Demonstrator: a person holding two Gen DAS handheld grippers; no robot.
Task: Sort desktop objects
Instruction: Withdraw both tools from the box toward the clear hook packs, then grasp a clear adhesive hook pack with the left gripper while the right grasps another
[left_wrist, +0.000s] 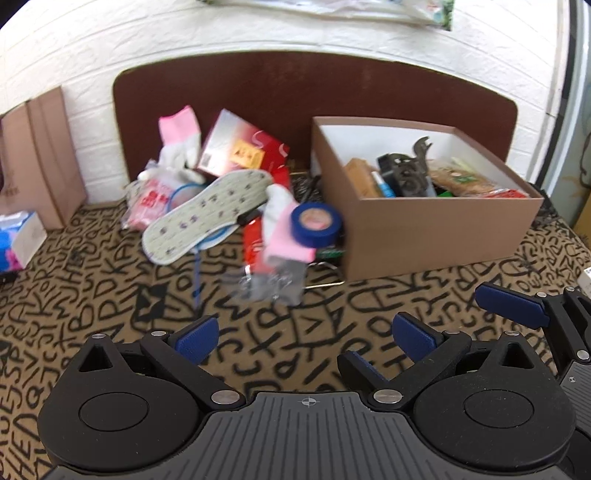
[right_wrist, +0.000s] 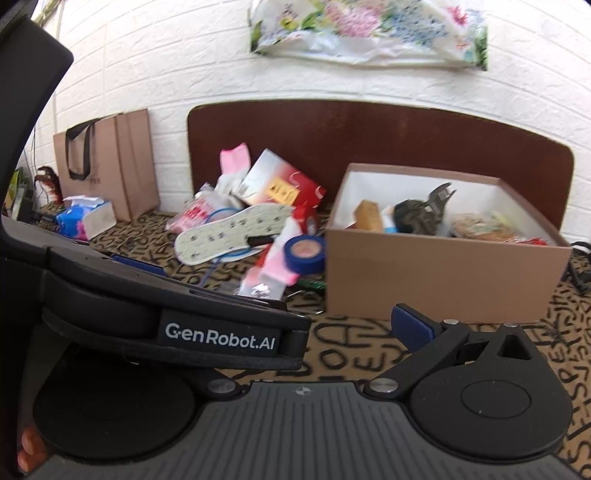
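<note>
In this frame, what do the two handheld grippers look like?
Both are matte black plastic. The left gripper has round disc-shaped housings on each side, silver pivot screws, a ribbed grey centre plate with a crosshair mark, and blue finger pads. The right gripper looks the same. White GenRobot.AI lettering marks the left one's side.

The tablecloth (left_wrist: 110, 295) is tan, covered with black scrawled letters. The box (left_wrist: 436, 229) is brown outside and white inside. The tape roll (left_wrist: 316, 223) is blue with a pinkish core. The insole (left_wrist: 210, 214) is pale grey-green, dotted with small dark marks. The sock (left_wrist: 286, 236) by the tape is white with a pink cuff. The carton (left_wrist: 240, 147) fades from silver-white to red and bears a yellow label. The backboard (left_wrist: 295, 96) is dark brown, the wall (left_wrist: 92, 48) white brick-patterned. The paper bag (right_wrist: 110, 166) is brown with black handles. The cloth (right_wrist: 369, 33) on the wall is floral. Gripper pads (left_wrist: 197, 338) are blue on black bodies.
</note>
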